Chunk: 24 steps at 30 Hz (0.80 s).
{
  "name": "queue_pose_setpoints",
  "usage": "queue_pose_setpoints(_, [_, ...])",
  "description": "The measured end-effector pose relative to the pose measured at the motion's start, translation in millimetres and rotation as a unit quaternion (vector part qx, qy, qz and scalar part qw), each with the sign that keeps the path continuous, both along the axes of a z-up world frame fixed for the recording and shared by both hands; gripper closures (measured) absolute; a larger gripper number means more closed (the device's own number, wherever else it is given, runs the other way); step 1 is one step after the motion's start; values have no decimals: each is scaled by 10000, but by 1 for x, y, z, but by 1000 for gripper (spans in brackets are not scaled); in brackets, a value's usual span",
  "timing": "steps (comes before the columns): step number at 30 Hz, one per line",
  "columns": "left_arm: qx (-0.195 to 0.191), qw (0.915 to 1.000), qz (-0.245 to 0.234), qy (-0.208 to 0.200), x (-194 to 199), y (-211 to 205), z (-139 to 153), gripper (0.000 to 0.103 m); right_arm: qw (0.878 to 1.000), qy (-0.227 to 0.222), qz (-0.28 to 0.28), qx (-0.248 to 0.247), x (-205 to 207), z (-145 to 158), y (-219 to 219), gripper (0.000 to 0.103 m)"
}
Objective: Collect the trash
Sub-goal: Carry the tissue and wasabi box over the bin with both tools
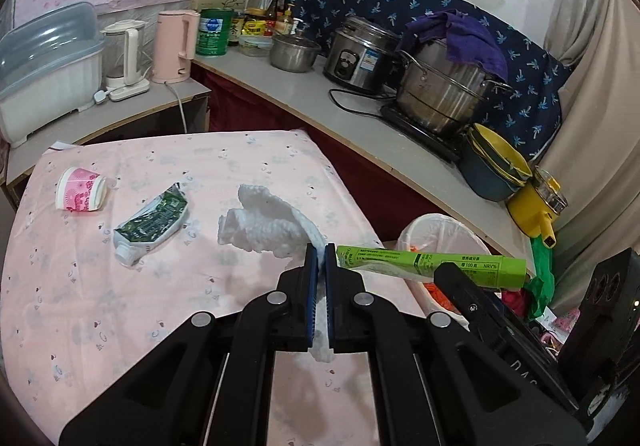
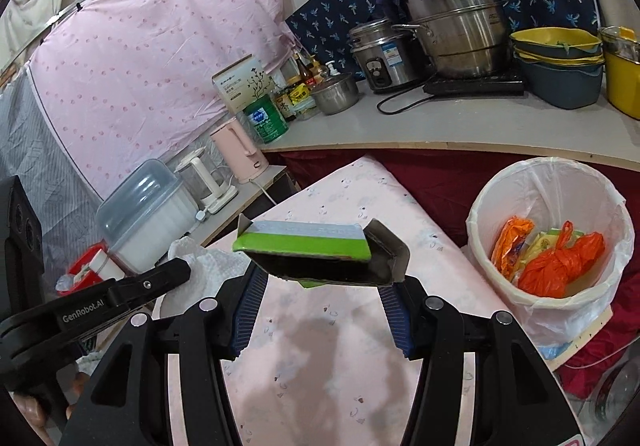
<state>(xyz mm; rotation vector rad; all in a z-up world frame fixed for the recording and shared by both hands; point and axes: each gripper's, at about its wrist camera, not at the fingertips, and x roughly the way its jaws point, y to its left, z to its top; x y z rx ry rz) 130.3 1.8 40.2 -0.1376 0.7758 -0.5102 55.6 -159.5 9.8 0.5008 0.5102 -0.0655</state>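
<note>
My left gripper is shut on a crumpled white paper towel and holds it just over the pink table. My right gripper is shut on an open green carton box, held above the table edge; the box also shows in the left wrist view. A white-lined trash bin with orange bags inside stands to the right of the table. A squashed green pouch and a pink paper cup lie on the table at the left.
A counter runs behind the table with a steel pot, rice cooker, pink kettle, blender, green tin, bottles and stacked bowls. A lidded plastic box stands at far left.
</note>
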Motion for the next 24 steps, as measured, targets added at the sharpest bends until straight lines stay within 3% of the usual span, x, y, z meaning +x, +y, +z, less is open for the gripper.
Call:
queue_pose_setpoints(12, [67,9974,-723,-46,-8,-78,9,100,9966,-233,-795,11,-33,13,-71,50])
queue_pose_setpoints(24, [77,9876,-1563,95,-8,-173,3,99,9847,-296,-1711,157,-71,8,-155,51])
